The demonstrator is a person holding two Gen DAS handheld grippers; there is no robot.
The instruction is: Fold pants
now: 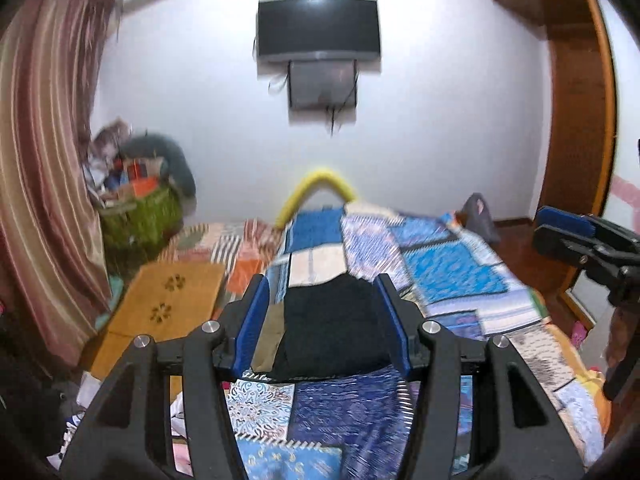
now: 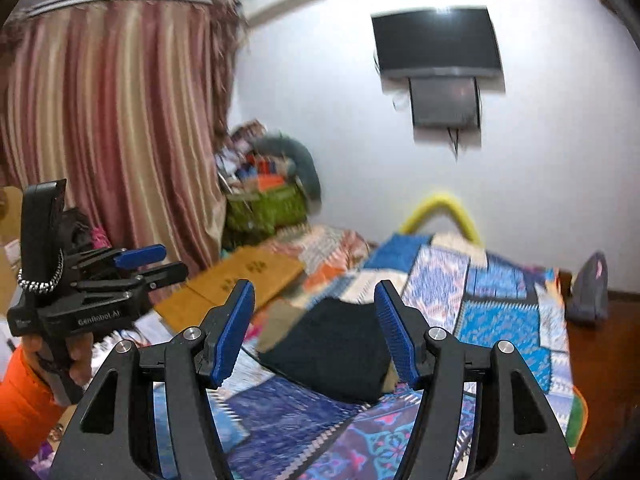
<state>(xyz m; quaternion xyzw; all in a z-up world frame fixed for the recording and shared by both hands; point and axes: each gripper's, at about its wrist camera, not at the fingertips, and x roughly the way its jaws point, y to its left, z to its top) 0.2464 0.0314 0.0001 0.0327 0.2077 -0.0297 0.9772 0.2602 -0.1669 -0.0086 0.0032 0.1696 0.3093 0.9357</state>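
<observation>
The pants (image 2: 332,352), dark and already in a compact folded bundle, lie on the bed (image 2: 500,312) just in front of my right claw (image 2: 316,332), seen between its two blue fingers but well beyond the tips, not touched by them. From my left claw (image 1: 326,320) the same bundle also sits straight ahead, between the fingers and below them. Both claws are released, the jaws spread wide with nothing inside. I hold them raised above the patchwork bed cover, I think because the folding looks nearly complete and the cloth needs no pulling at this moment. The bundle rests flat, so it keeps its shape alone. To the left of my right claw a piece of tan cloth (image 2: 276,328) shows beside the pants; I cannot tell if it belongs to them. A yellow tube (image 2: 440,208) arches far ahead, near the wall.
</observation>
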